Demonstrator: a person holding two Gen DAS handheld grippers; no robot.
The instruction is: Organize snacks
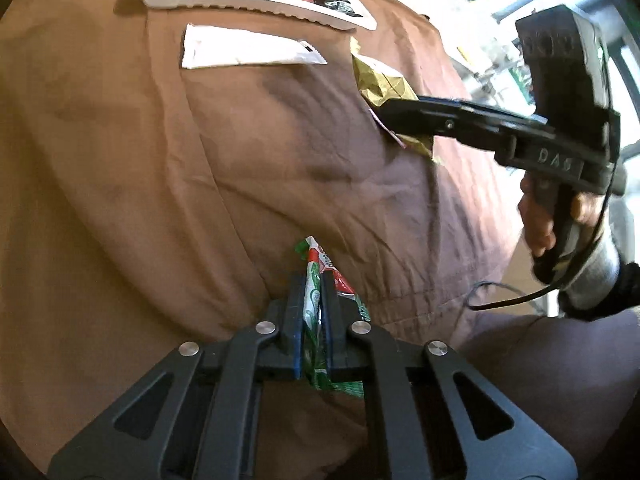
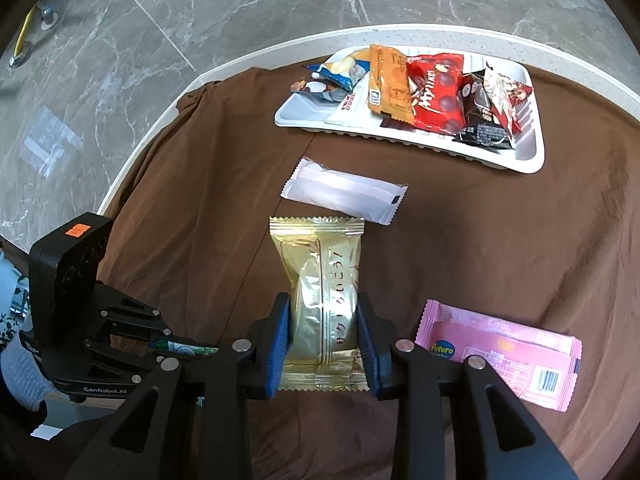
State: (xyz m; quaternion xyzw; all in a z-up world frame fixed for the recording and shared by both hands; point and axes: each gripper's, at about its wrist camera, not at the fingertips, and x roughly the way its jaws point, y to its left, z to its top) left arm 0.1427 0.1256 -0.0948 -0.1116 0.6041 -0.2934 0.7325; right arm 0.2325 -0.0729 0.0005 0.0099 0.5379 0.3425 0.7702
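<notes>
My left gripper [image 1: 311, 284] is shut on a green, red and white snack packet [image 1: 316, 280] above the brown cloth [image 1: 160, 160]. My right gripper [image 2: 322, 304] is shut on a gold snack packet [image 2: 320, 276], its blue pads pressing both sides; the same packet shows in the left wrist view [image 1: 380, 80]. A white tray [image 2: 524, 148] at the far side holds several snacks, among them a red packet [image 2: 436, 88] and an orange one [image 2: 390, 76]. A white packet [image 2: 344, 196] lies between the tray and the gold packet. A pink packet [image 2: 500, 352] lies to the right of my right gripper.
The brown cloth covers a round white table whose rim [image 2: 240, 64] curves along the far left. Beyond it is a grey marble floor [image 2: 120, 60]. The left gripper's body [image 2: 80, 312] sits at the lower left of the right wrist view.
</notes>
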